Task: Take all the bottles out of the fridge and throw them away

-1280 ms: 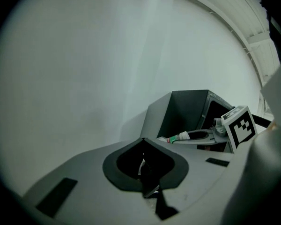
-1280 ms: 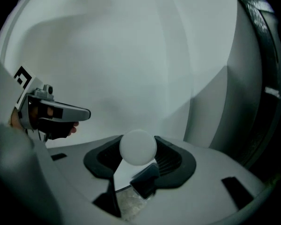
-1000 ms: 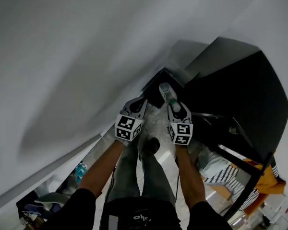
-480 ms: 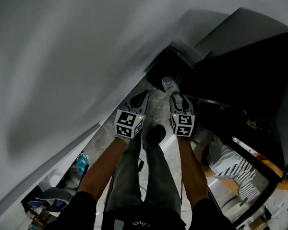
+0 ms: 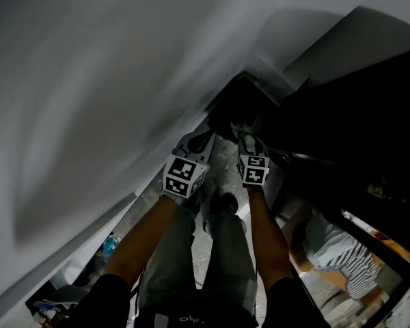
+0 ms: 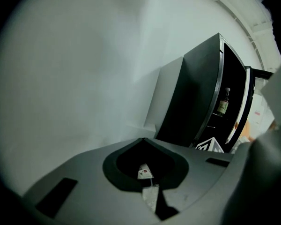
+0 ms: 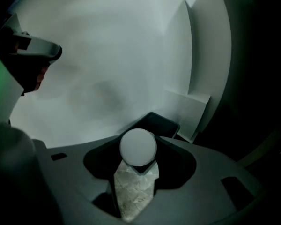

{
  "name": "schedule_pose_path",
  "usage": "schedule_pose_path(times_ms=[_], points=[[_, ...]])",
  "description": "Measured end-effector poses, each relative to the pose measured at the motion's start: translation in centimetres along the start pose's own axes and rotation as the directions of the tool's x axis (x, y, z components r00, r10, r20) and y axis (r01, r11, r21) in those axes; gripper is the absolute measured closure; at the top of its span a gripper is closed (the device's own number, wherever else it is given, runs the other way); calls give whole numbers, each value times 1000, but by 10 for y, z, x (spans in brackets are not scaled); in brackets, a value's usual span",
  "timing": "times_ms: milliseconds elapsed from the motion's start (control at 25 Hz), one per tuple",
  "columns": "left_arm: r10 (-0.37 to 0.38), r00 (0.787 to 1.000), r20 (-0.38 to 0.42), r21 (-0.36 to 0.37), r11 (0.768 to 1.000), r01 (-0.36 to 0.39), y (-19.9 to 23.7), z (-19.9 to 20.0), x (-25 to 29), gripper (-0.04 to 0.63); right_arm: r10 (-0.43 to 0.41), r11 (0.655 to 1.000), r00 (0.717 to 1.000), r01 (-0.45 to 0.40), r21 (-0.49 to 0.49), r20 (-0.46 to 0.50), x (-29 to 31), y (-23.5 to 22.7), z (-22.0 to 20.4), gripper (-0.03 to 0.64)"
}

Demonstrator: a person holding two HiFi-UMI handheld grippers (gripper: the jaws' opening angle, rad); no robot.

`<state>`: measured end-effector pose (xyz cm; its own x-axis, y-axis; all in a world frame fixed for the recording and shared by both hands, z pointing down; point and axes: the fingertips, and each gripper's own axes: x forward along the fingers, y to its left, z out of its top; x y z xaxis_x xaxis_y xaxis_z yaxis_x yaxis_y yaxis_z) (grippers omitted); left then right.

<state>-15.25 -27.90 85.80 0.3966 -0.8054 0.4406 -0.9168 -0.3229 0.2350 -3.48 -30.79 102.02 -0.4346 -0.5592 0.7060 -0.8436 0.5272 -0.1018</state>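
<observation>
White at its round end, 1 bottle (image 7: 138, 146) is gripped between the jaws of the right gripper (image 5: 244, 138), with the black bin (image 7: 155, 122) seen beyond it at 12 o'clock. The left gripper (image 5: 203, 141) is closed tip to tip on nothing. A 2nd bottle (image 6: 223, 102) is seen in the fridge (image 6: 196, 97) at 2 o'clock.

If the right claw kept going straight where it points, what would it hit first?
Most likely the dark open bin in the corner by the white wall; the right claw, gripping a bottle, aims at it. Depth is unclear.
</observation>
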Motion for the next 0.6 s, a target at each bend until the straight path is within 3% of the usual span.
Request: schedule_pose_path(times_ms=[360, 600], points=[[-8, 1000, 14, 15, 1000, 7, 16, -18, 10, 595, 1, 1000, 995, -4, -25, -99, 40, 10, -53, 417], [-2, 1000, 20, -2, 1000, 2, 3, 4, -19, 595, -3, 999, 998, 1, -33, -59, -1, 16, -21, 417]])
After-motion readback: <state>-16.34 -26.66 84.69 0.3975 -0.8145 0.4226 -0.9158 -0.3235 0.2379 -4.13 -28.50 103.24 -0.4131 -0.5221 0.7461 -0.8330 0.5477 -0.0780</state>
